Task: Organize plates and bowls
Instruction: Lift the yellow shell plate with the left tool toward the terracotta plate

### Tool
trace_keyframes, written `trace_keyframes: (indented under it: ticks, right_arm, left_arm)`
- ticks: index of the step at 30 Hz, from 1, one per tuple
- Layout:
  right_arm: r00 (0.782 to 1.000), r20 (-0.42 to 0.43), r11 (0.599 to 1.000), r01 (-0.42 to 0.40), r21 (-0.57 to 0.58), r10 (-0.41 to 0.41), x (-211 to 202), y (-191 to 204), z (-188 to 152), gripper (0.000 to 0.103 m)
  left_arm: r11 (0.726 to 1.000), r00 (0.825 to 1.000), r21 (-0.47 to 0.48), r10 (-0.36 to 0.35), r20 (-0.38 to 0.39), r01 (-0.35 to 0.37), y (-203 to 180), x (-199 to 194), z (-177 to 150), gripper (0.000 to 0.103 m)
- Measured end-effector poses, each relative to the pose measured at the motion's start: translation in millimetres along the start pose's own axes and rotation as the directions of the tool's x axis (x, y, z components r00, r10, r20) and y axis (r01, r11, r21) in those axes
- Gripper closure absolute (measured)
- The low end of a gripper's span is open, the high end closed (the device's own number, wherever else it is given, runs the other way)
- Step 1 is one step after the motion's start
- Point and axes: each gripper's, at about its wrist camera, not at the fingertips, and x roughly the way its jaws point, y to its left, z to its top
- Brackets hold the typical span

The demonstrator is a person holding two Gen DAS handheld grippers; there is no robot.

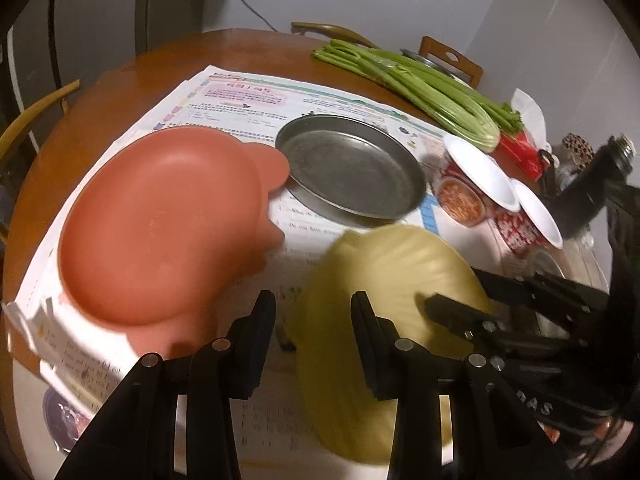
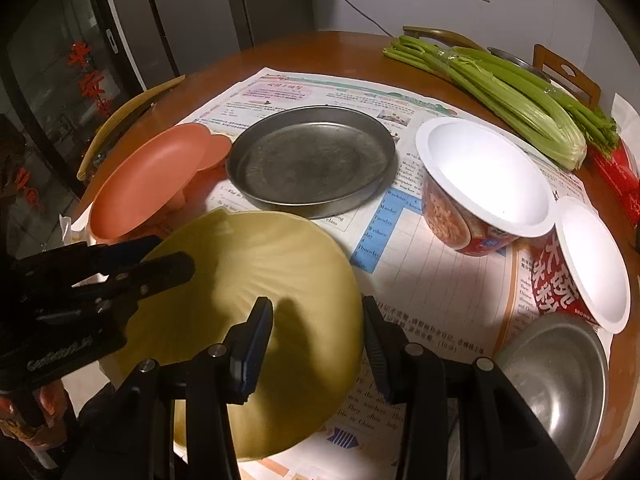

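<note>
Both grippers pointed steeply down, side by side; right gripper clamped tight, left gripper jaws slightly parted.

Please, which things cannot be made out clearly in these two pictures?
- Left wrist view: the yellow plate is blurred. The left gripper covers its near rim, so whether the pads press on it is unclear.
- Right wrist view: the steel bowl is cut off by the lens edge and the right gripper frame.
- Right wrist view: a metal lid lies mostly behind the celery.
- Left wrist view: the newspaper print is too small to read.
</note>
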Motion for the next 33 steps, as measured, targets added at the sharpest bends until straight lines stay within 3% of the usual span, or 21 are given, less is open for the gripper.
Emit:
trace_keyframes:
  ticks: [8,15,33]
  right_arm:
    - [1.000,0.010,1.000,0.017,-0.003,-0.016,-3,6,-10,0.058]
    - [1.000,0.008,0.999,0.016,-0.033,-0.016,-3,17,-18,0.057]
    - [0.999,0.031,0.999,-0.018,0.031,0.017,-18,13,-20,0.055]
  left_arm:
    - [0.999,0.998,0.006,0.053,-0.019,-0.053,2,-4,-23,0.052]
    - [1.000,1.000,0.024,0.007,-0.016,-0.006,-5,-2,-27,0.052]
    - [0.999,0.999,0.041,-0.001,0.053,-0.001,-10,-19,-22,0.052]
